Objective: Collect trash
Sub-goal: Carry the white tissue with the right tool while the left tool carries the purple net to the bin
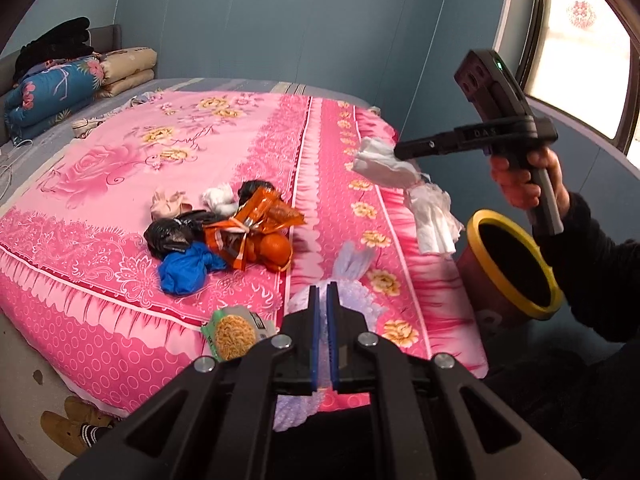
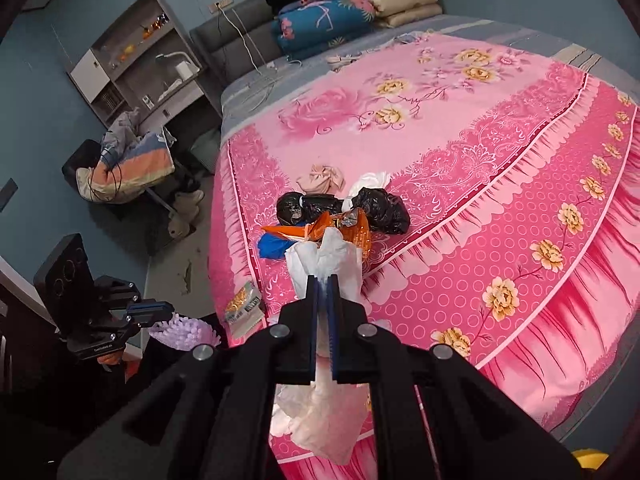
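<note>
My left gripper (image 1: 324,292) is shut on a pale lilac bubble-wrap bag (image 1: 352,264) at the bed's near edge; it also shows in the right wrist view (image 2: 182,330). My right gripper (image 2: 324,284) is shut on a crumpled white tissue (image 2: 324,256) and holds it in the air above the bed edge, just left of a brown bin with a yellow rim (image 1: 516,260); the tissue hangs down in the left wrist view (image 1: 404,184). A pile of trash lies on the pink bedspread: black bags (image 1: 172,234), an orange wrapper (image 1: 256,224), a blue bag (image 1: 186,270), a white wad (image 1: 218,198).
A noodle packet (image 1: 234,334) lies at the bed's near edge. Folded quilts (image 1: 52,88) and dark clothes are stacked at the headboard. Slippers (image 1: 76,420) sit on the floor. A chair with bedding (image 2: 124,164) and shelves (image 2: 132,52) stand beside the bed.
</note>
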The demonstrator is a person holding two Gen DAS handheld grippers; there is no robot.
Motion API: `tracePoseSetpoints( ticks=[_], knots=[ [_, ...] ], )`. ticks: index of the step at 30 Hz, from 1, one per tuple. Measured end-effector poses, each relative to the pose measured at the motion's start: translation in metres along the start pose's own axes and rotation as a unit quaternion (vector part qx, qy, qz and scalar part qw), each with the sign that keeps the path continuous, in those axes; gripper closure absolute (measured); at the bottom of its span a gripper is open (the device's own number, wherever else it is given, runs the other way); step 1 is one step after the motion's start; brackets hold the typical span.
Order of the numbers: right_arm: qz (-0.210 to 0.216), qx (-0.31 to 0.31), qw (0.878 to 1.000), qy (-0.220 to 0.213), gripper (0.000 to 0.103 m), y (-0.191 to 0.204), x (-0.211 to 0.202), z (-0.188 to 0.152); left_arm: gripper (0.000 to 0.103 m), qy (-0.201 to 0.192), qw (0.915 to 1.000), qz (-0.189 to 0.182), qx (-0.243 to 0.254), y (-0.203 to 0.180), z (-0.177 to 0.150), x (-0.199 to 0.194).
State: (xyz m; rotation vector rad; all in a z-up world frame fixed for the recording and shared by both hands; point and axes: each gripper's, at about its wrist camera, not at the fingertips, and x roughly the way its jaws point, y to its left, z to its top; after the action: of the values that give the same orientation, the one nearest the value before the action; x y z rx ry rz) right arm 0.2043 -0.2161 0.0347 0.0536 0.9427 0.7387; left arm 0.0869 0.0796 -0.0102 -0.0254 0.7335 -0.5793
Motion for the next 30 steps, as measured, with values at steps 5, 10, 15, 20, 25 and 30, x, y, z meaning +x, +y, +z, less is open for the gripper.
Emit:
tracePoseSetpoints(
  ticks=[5,10,15,20,25,30],
  knots=[
    [0.001,0.007,1.0,-0.018,0.098,0.0,-0.019,-0.009,0.1,-0.018,0.9997,0.0,-0.017,0.0,0.007,-0.011],
    [0.004,0.018,0.999,-0.034,0.098,-0.002,-0.038,-0.019,0.1,-0.042,0.9984,0.002,-0.038,-0.001,0.017,-0.025],
    [0.007,0.028,0.998,-0.049,0.098,-0.006,-0.054,-0.029,0.1,-0.066,0.9961,0.01,-0.058,-0.005,0.031,-0.036],
    [0.008,0.046,0.997,-0.067,0.098,-0.014,-0.072,-0.042,0.1,-0.081,0.9948,0.011,-0.062,-0.016,0.044,-0.04],
    [0.006,0.063,0.994,-0.089,0.098,-0.022,-0.094,-0.056,0.1,-0.091,0.994,0.01,-0.06,-0.033,0.056,-0.038],
    [-0.003,0.075,0.991,-0.11,0.098,-0.028,-0.118,-0.069,0.1,-0.097,0.9937,0.001,-0.056,-0.053,0.066,-0.031]
  ],
)
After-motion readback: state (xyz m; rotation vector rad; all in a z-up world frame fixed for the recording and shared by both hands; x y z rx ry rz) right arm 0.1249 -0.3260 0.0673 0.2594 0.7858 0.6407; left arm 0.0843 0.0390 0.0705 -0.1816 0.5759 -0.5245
